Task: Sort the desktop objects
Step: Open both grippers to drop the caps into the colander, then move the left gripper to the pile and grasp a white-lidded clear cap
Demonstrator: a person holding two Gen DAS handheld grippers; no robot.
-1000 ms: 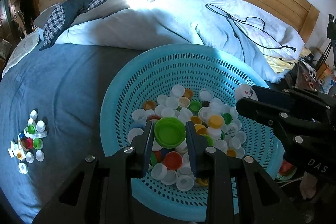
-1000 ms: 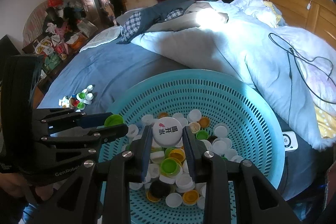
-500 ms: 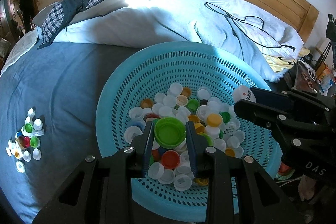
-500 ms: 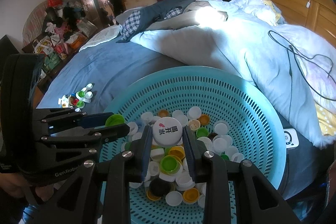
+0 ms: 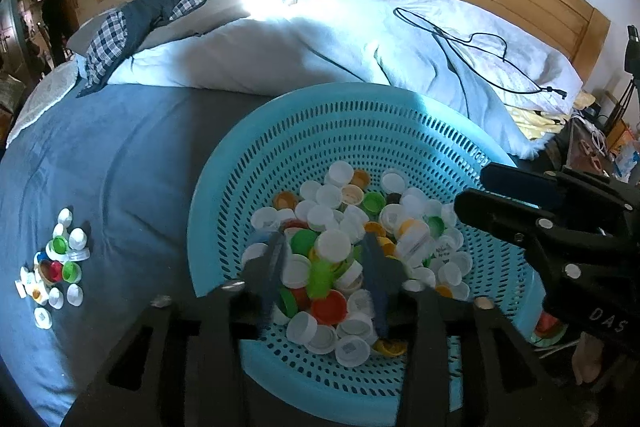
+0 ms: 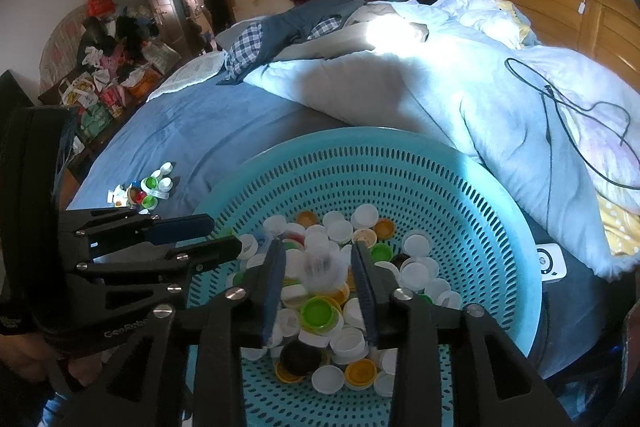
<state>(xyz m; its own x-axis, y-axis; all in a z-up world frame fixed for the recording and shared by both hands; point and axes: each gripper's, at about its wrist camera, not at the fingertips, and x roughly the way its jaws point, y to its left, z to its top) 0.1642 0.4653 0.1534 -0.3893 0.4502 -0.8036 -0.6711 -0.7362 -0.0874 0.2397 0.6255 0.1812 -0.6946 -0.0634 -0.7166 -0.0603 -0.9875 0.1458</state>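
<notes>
A teal perforated basket (image 5: 360,131) on the bed holds several plastic bottle caps, white, green, orange and red. My left gripper (image 5: 324,261) hangs over the pile with its jaws opening. A large green cap (image 5: 320,279) sits tilted and blurred between the fingers, free of both pads. My right gripper (image 6: 318,263) is over the same basket (image 6: 400,167), jaws opening too. A white printed cap (image 6: 322,267) shows as a blur between its fingers, touching neither pad. Each gripper appears in the other's view: the right gripper (image 5: 472,187), the left gripper (image 6: 222,235).
A small heap of caps (image 5: 56,267) lies on the blue blanket left of the basket, also visible as the heap (image 6: 144,187). Behind are a white duvet (image 5: 320,47) with a black cable (image 5: 480,47), a wooden headboard, and a white device (image 6: 552,263) by the rim.
Both grippers were shut on caps, the left on the green one, the right on the white printed one. Now both jaws have parted and the caps are dropping toward the pile.
</notes>
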